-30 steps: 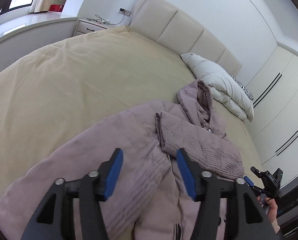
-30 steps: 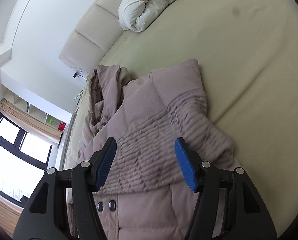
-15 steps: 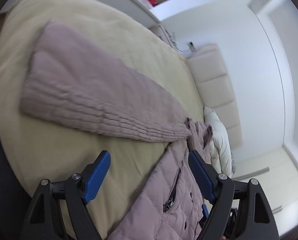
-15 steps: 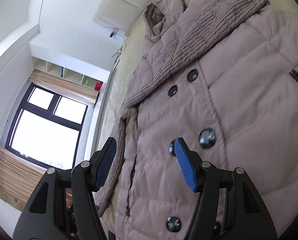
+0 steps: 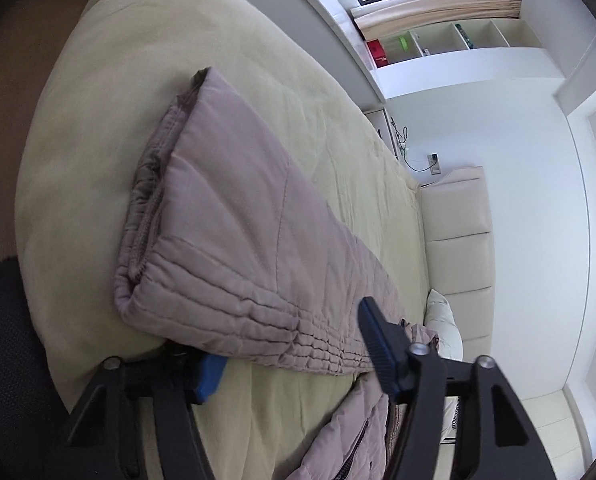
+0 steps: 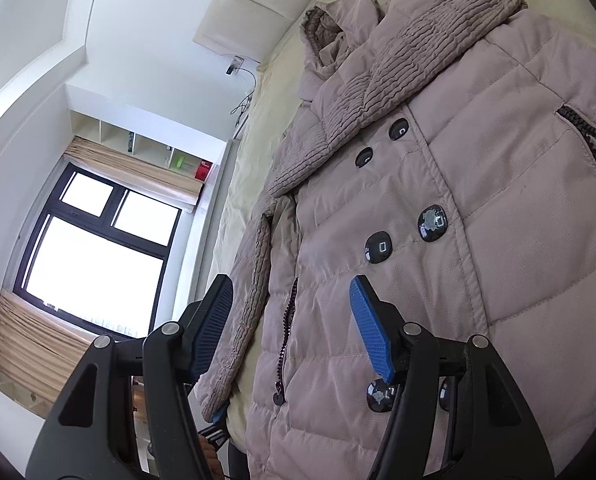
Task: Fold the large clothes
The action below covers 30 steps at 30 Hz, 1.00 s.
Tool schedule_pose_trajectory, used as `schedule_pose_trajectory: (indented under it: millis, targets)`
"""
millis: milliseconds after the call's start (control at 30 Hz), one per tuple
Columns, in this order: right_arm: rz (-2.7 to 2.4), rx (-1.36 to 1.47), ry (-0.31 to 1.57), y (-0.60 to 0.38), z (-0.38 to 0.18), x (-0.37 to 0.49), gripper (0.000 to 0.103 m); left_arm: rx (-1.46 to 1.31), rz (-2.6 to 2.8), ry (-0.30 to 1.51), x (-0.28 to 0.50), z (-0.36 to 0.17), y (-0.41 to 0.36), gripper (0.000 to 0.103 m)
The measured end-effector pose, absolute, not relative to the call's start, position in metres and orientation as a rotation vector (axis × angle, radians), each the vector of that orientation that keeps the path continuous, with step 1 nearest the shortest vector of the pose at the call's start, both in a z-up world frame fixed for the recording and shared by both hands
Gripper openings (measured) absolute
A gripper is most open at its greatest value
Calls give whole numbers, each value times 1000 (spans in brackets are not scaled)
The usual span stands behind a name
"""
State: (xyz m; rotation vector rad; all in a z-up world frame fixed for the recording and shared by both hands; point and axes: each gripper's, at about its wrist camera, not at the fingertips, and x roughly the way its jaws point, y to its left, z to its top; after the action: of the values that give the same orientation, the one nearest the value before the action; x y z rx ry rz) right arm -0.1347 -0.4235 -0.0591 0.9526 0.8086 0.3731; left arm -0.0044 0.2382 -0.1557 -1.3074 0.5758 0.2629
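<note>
A mauve quilted coat with dark buttons lies front-up on the beige bed. One sleeve stretches toward the bed's edge, cuff nearest me. My left gripper is open around that sleeve near the cuff, one finger under it and one above; it also shows in the right wrist view at the cuff. The other sleeve lies folded across the chest. My right gripper is open and empty above the coat's lower front.
A cream headboard and a white pillow are at the far end. A window, wall shelves and a bedside cabinet line one side. The bed edge and dark floor lie below the cuff.
My left gripper has closed in on the outstretched sleeve's cuff end, and its fingers now straddle it. My right gripper has backed down the coat toward the lower front, still open.
</note>
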Motion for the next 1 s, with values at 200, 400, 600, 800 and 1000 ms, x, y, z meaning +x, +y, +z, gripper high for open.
schedule_pose_trajectory:
  millis: [200,400,600,800,1000]
  targets:
    - [395,932,805,-423,-56,-140,60,-881,268,528,28,-96,244,22]
    - [370,951,791,-440,-61,-143,60,-375,207,448,70,-32,182,18]
    - [339,991,777,-466,-70,-144,60,221,-33,410,94,-24,33,16]
    - [403,1108,829,-478,-89,-130,60,526,-224,417,82,-74,-61,15]
    - [520,1218,951,-456,-110,-99,61,597,-273,420,59,-97,-70,15]
